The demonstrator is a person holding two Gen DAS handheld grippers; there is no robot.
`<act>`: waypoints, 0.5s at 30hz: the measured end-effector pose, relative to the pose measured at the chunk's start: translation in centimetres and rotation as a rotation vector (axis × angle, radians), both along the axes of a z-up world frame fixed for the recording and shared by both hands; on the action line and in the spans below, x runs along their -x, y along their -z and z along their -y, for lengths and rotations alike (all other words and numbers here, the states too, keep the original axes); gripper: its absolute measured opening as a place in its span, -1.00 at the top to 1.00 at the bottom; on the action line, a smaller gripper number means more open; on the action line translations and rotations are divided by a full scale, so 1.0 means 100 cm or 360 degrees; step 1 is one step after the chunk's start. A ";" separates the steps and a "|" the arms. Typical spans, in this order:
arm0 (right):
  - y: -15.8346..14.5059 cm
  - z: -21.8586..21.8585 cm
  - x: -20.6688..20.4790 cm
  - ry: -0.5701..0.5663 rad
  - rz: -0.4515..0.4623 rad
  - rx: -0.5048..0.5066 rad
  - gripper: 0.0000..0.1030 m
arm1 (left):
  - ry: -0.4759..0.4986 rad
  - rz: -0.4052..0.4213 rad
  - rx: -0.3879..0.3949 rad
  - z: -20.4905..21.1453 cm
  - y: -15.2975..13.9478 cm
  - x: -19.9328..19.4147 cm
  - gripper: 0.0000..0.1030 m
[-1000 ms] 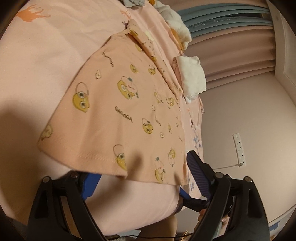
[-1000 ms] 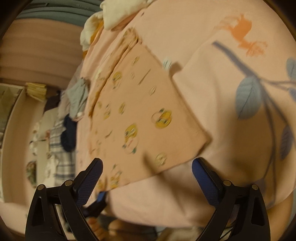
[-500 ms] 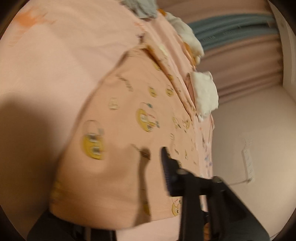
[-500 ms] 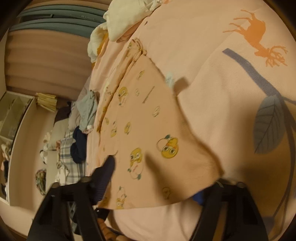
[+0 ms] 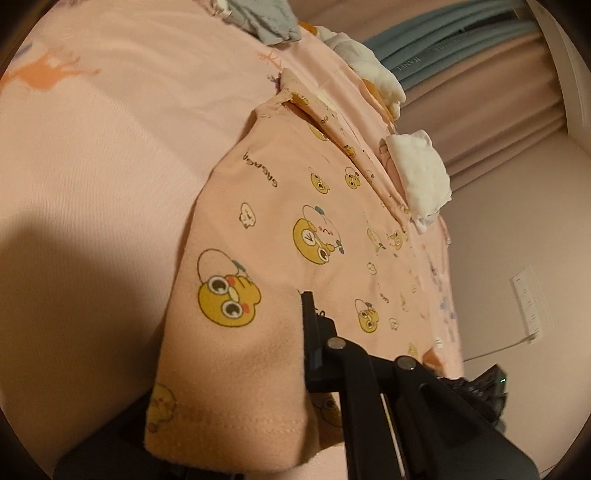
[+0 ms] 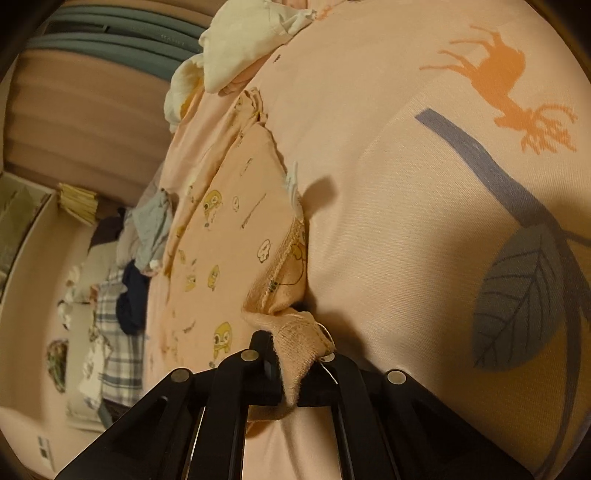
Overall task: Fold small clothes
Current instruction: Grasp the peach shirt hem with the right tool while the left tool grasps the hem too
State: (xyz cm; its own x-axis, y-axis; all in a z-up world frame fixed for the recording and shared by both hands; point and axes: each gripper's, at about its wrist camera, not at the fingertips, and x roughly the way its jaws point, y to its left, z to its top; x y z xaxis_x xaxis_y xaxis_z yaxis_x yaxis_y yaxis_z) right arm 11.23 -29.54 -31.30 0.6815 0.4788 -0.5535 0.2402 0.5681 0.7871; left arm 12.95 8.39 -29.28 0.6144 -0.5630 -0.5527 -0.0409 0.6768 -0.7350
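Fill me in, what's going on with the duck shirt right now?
A person with two handheld grippers is folding the peach duck-print shirt on the pink bedspread. The right gripper has its jaws shut on a bunched corner of the hem. The left gripper has the hem draped over one jaw and appears clamped on it. The rest of the shirt lies flat. The white clothes sit beyond it near the bed's edge.

- We see a pink bed cover (image 5: pixel 110 155) printed with deer and leaves.
- On it lie our peach shirt (image 5: pixel 295 229), far white clothes (image 5: pixel 421 177) and a grey garment (image 5: pixel 269 22).
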 end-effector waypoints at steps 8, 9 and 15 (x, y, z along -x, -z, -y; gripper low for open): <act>-0.003 -0.003 -0.001 0.0001 0.0001 0.0096 1.00 | 0.0000 0.0026 -0.0096 0.005 -0.005 0.003 0.89; -0.003 -0.003 -0.001 0.0003 0.0002 0.0102 1.00 | 0.0000 0.0028 -0.0108 0.006 -0.005 0.003 0.89; -0.004 -0.006 -0.001 0.0007 0.0004 0.0136 1.00 | -0.0006 0.0026 -0.0112 0.006 -0.005 0.002 0.89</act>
